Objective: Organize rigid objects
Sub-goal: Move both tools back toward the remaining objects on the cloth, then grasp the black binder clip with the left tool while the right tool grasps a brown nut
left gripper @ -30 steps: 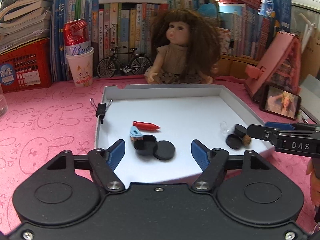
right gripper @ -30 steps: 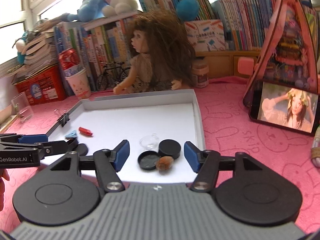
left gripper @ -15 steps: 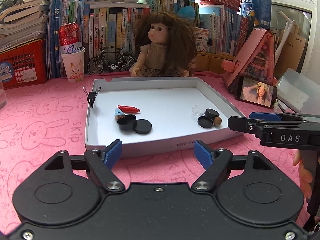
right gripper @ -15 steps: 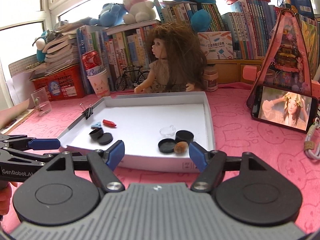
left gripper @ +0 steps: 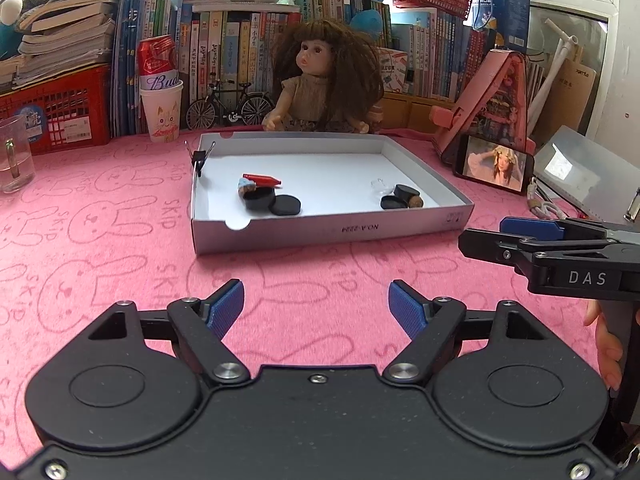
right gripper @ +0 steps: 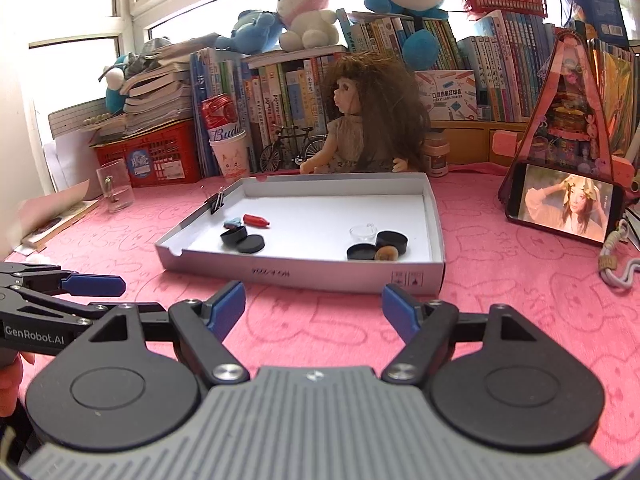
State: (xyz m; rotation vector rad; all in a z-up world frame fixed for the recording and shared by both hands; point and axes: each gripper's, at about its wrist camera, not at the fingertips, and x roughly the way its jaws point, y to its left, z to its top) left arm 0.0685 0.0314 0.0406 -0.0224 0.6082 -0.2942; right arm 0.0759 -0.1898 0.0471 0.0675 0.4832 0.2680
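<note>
tray [left gripper: 328, 230] sitting ahead of both grippers, well apart | left gripper [left gripper: 316, 306] hanging wide, empty | right gripper [right gripper: 314, 306] spreading wider, empty | caps [left gripper: 272, 202] lying nearer left, lids [right gripper: 378, 246] nearer right

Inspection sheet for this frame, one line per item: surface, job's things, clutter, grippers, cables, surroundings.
Surface: pink bunny-print mat, white tray on it.
Job's things: in the tray, red piece, black round pots at left, black caps and clear dish at right; binder clip on the rim.
Clutter: doll, can in cup, glass, phone.
Grippers: left gripper and right gripper open, empty, short of the tray; right jaws just opening.
Cables: grey cord by the phone.
Surroundings: bookshelf, plush toys.
</note>
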